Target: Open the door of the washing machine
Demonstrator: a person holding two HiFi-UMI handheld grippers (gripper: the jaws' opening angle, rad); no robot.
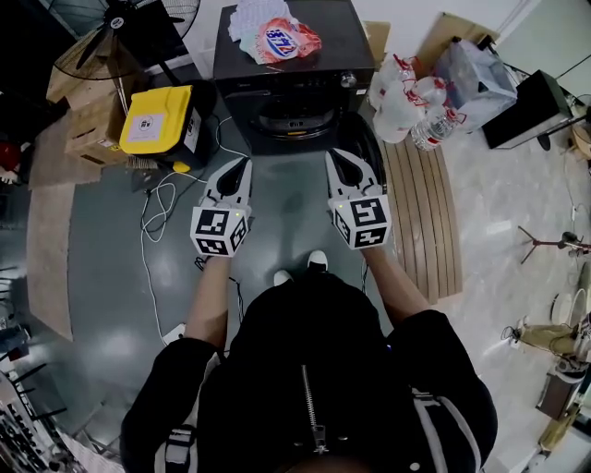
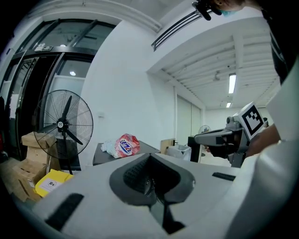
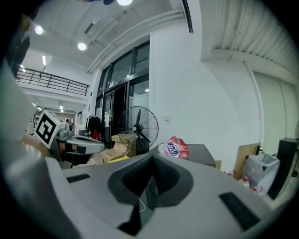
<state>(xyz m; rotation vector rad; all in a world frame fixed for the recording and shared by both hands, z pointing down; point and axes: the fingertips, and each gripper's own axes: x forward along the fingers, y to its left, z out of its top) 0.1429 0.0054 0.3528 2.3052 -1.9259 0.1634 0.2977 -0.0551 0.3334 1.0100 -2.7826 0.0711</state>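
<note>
The dark washing machine (image 1: 286, 69) stands ahead of me, its round front door (image 1: 294, 118) facing me and looking closed. A red and white detergent bag (image 1: 288, 41) lies on its top; the bag (image 2: 125, 145) also shows in the left gripper view, and the bag (image 3: 174, 147) in the right gripper view. My left gripper (image 1: 242, 168) and right gripper (image 1: 337, 161) hang side by side in the air short of the door, apart from it. Both point roughly level at the machine. The left gripper (image 2: 150, 158) and the right gripper (image 3: 152, 158) are shut with nothing between the jaws.
A standing fan (image 1: 120, 28), cardboard boxes (image 1: 88, 129) and a yellow box (image 1: 157, 118) sit left of the machine. A white cable (image 1: 157, 208) trails over the floor. Packed water bottles (image 1: 411, 106), a slatted wooden board (image 1: 420, 203) and a black case (image 1: 526, 109) lie to the right.
</note>
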